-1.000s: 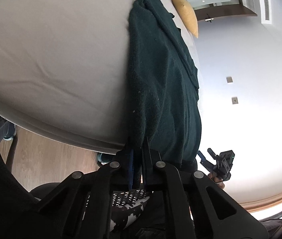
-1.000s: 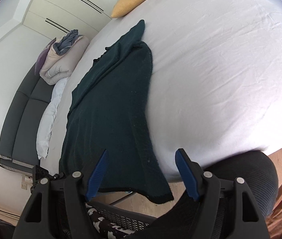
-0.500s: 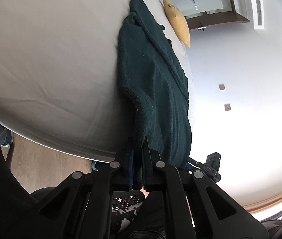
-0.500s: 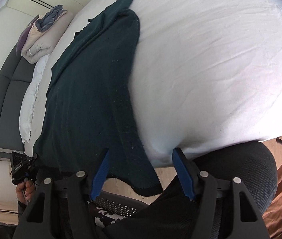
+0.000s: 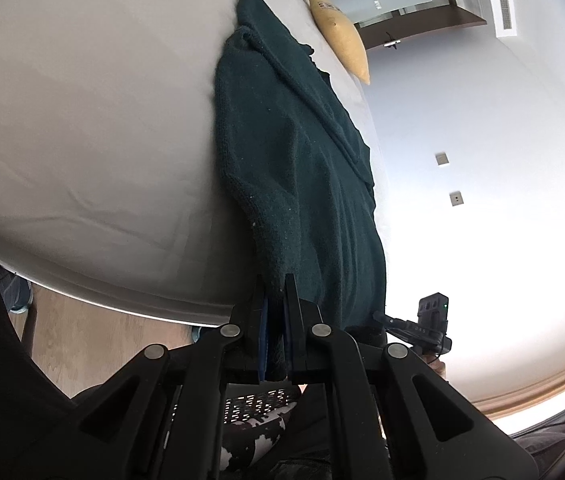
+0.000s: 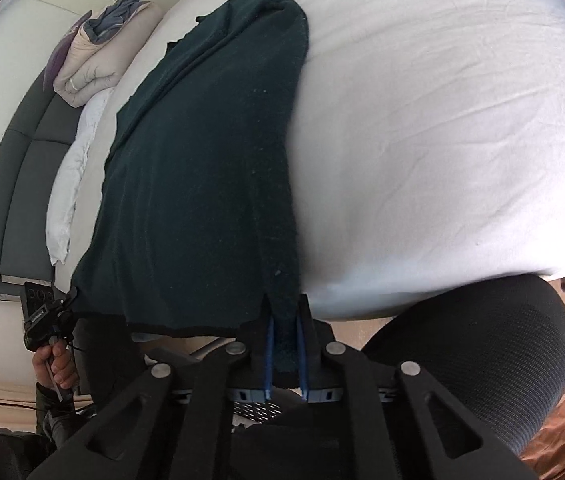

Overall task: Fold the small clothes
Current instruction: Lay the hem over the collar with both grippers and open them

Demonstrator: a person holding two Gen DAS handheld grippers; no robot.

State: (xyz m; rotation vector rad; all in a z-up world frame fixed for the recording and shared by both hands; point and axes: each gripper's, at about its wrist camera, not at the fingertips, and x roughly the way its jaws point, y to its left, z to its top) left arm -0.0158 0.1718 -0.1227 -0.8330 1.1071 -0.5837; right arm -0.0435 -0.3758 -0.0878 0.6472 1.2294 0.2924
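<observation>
In the right wrist view, a grey sofa with folded bedding sits at nine to ten o'clock, and the dark green knit garment runs along the white bed from twelve o'clock down over the near edge. At six o'clock the right gripper has just closed its jaws onto the hem corner, blue pads pressing the knit. In the left wrist view, the left gripper at six o'clock has its jaws closed tight on the other near corner, with a yellow pillow at one o'clock.
</observation>
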